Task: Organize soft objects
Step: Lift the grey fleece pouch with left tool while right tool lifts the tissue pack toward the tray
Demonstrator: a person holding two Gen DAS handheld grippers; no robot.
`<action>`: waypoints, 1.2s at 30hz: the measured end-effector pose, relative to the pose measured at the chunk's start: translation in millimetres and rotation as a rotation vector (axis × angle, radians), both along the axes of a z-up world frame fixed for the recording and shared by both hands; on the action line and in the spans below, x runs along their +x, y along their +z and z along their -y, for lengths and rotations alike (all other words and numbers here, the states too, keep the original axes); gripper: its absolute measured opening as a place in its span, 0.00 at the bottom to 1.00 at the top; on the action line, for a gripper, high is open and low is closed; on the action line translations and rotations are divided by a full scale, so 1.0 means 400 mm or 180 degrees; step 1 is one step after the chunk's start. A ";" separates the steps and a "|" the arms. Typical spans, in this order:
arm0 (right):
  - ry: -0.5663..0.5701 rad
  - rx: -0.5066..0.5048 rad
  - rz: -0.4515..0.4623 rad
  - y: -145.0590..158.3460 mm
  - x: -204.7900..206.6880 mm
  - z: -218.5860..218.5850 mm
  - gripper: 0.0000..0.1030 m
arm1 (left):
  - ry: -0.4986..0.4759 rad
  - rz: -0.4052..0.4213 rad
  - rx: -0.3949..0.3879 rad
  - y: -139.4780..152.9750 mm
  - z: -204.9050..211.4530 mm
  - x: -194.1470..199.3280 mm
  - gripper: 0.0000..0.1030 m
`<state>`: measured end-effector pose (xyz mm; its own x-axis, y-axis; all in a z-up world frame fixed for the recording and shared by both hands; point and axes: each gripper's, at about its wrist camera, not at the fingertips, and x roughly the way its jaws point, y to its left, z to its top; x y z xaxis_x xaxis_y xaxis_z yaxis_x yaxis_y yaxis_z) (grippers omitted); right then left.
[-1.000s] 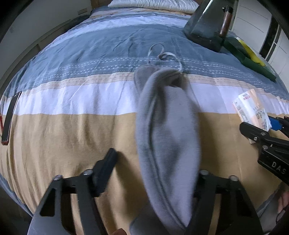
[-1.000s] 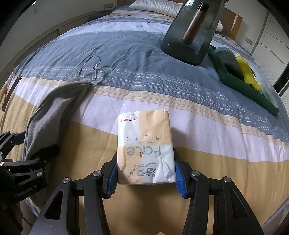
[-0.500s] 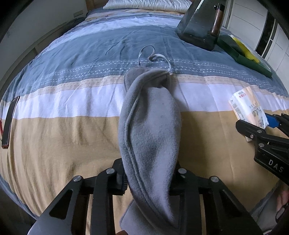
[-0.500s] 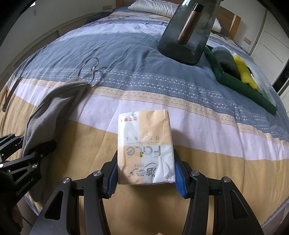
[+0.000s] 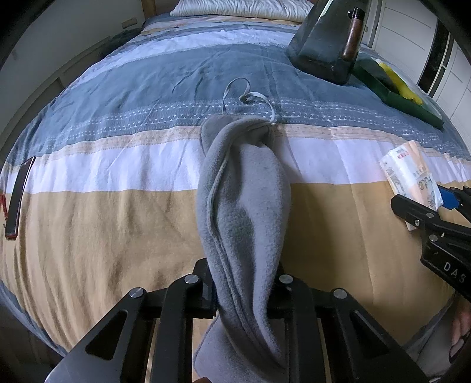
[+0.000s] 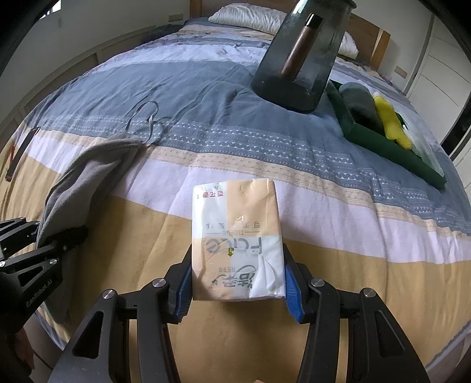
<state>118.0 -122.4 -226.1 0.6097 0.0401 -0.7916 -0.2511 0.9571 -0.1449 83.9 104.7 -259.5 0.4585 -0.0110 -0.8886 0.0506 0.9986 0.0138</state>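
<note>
A long grey fleece cloth (image 5: 244,200) with a white elastic loop (image 5: 250,100) at its far end lies on the striped bed. My left gripper (image 5: 243,291) is shut on the cloth's near end, which bunches between the pads. In the right wrist view the same grey cloth (image 6: 79,182) and left gripper (image 6: 59,238) show at the left. My right gripper (image 6: 237,280) is shut on a soft tissue pack (image 6: 235,235), white and tan with printed text. The tissue pack (image 5: 412,173) also shows at the right of the left wrist view.
A dark green tray (image 6: 382,138) at the far right holds a grey roll (image 6: 359,103) and a yellow cloth (image 6: 391,120). A dark glass vase (image 6: 303,56) stands behind it. A dark phone (image 5: 19,194) lies at the bed's left edge. Pillows (image 6: 250,17) lie at the head.
My left gripper's jaws closed from wide apart onto the grey cloth's near end, squeezing it narrow. The right gripper kept still with the tissue pack.
</note>
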 end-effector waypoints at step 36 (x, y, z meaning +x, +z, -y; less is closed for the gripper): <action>-0.0250 0.0149 0.0220 0.060 -0.039 0.150 0.49 | -0.0192 0.0049 0.0089 0.058 0.122 0.021 0.15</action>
<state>102.4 -182.2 -201.9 0.6655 0.0258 -0.7460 -0.1659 0.9795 -0.1141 92.2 55.9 -236.5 0.4715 -0.0142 -0.8818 0.1102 0.9930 0.0430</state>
